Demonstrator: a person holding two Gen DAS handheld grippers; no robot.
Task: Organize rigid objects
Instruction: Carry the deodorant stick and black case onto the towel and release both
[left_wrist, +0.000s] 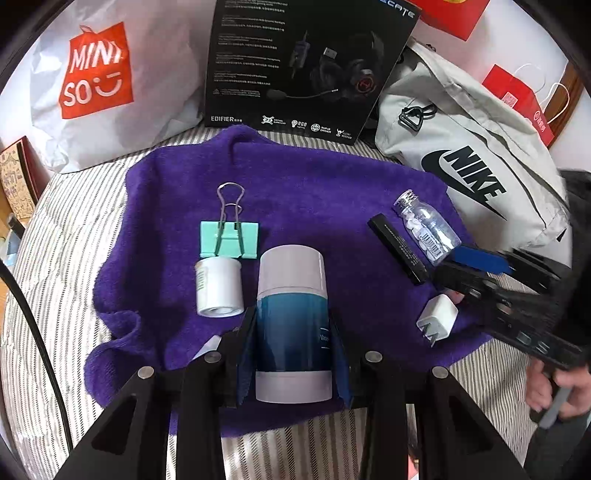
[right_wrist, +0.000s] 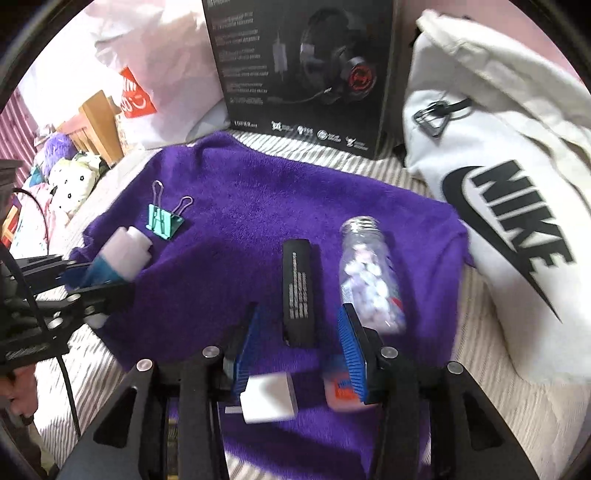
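We see a purple towel (left_wrist: 295, 177) spread over a striped bed, and we place everything else by that towel. Our left gripper (left_wrist: 293, 354) hangs at the towel's near edge, its jaws pressed against both sides of a blue tub (left_wrist: 291, 325) with a white lid. Just beyond it a small white jar (left_wrist: 219, 288) lies on its side, touching a mint binder clip (left_wrist: 229, 240) towards the towel's middle.

Our right gripper (right_wrist: 299, 354) hovers above the towel's near right part with its jaws standing partly apart and holding nothing. A white charger (right_wrist: 267, 402) lies on the towel under the left jaw, and we cannot tell whether the pad touches it. Ahead of the jaws a black stick (right_wrist: 299, 291) lies pointing away, with a clear pill bottle (right_wrist: 369, 273) lying just to its right, near the towel's right edge.

Beyond the towel stand a headset box (left_wrist: 310, 62) and two bags.

We judge that the charger is set down beside the stick and bottle, while the tub is not yet placed. Next, the left gripper likely needs to carry the tub to a free spot on the towel, clear of the jar, and open; the right must lift away without nudging the charger
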